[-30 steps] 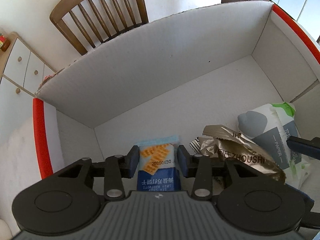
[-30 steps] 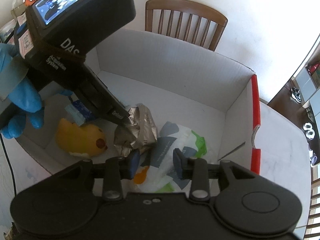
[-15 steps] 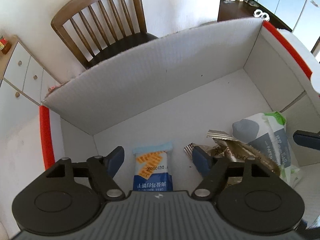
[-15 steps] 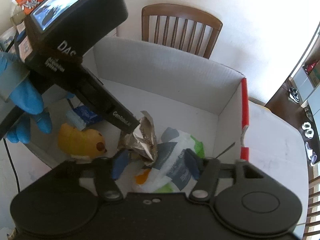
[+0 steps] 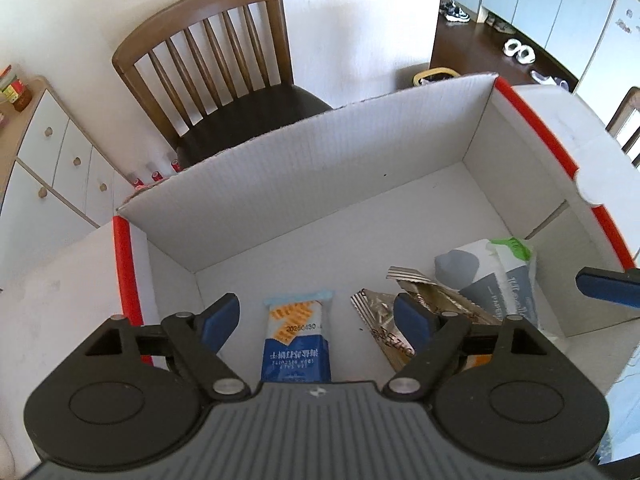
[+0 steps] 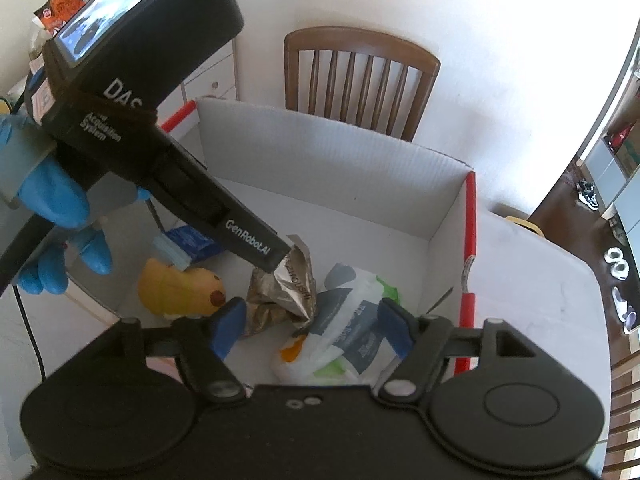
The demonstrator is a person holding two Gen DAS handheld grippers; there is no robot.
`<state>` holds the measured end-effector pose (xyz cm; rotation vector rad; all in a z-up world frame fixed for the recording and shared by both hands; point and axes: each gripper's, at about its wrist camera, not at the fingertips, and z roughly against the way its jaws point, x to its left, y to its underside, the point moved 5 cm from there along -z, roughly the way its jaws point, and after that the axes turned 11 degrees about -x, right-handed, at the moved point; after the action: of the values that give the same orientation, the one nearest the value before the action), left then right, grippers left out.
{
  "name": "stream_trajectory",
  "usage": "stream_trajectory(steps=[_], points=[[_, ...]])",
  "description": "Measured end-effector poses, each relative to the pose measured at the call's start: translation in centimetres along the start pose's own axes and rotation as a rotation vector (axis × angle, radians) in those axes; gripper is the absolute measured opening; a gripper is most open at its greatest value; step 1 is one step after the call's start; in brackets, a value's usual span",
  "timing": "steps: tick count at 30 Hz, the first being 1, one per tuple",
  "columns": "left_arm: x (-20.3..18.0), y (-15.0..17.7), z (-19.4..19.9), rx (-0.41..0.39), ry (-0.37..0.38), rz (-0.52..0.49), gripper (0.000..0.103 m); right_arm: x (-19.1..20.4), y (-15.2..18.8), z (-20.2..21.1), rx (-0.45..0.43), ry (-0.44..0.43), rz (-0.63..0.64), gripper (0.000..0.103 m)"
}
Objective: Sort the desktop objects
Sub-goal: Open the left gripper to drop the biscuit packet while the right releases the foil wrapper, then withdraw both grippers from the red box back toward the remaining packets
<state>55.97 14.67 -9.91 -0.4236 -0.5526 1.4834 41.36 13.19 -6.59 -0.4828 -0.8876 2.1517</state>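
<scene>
A white cardboard box (image 5: pixel 328 160) with red-edged ends holds the sorted items. A blue and white cracker packet (image 5: pixel 297 336) lies flat on its floor, straight below my open, empty left gripper (image 5: pixel 318 318). Beside it lie a crumpled gold foil wrapper (image 5: pixel 404 312) and a white tissue pack (image 5: pixel 504 280). In the right wrist view my right gripper (image 6: pixel 310 326) is open and empty above the tissue pack (image 6: pixel 352 320) and the foil wrapper (image 6: pixel 284 292). A yellow duck toy (image 6: pixel 180 288) and the cracker packet (image 6: pixel 188 240) lie at the box's left.
A wooden chair (image 5: pixel 216 60) stands behind the box (image 6: pixel 320 168). A white drawer cabinet (image 5: pixel 44 168) is to the left. The left gripper's body (image 6: pixel 140 100) and a blue-gloved hand (image 6: pixel 52 220) fill the right wrist view's upper left. The white tabletop (image 6: pixel 528 280) extends right.
Both grippers have opened and risen. The left one let go of the cracker packet, which now lies on the box floor. The right one let go of the tissue pack.
</scene>
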Motion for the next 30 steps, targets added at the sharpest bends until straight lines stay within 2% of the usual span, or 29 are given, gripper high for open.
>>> stream_trajectory(steps=[16, 18, 19, 30], points=[[-1.1, 0.2, 4.0, -0.047, -0.015, -0.006, 0.090, -0.2, -0.2, 4.2, -0.051, 0.022, -0.031, 0.081], [-1.3, 0.2, 4.6, -0.059, -0.021, -0.016, 0.096, -0.4, -0.1, 4.7, -0.056, 0.027, -0.034, 0.082], [-1.4, 0.2, 4.9, -0.064, -0.023, -0.021, 0.103, -0.4, 0.0, 5.1, -0.058, 0.028, -0.034, 0.083], [-2.4, 1.0, 8.3, -0.111, -0.038, -0.035, 0.103, -0.7, 1.0, 8.4, -0.093, 0.040, -0.042, 0.084]])
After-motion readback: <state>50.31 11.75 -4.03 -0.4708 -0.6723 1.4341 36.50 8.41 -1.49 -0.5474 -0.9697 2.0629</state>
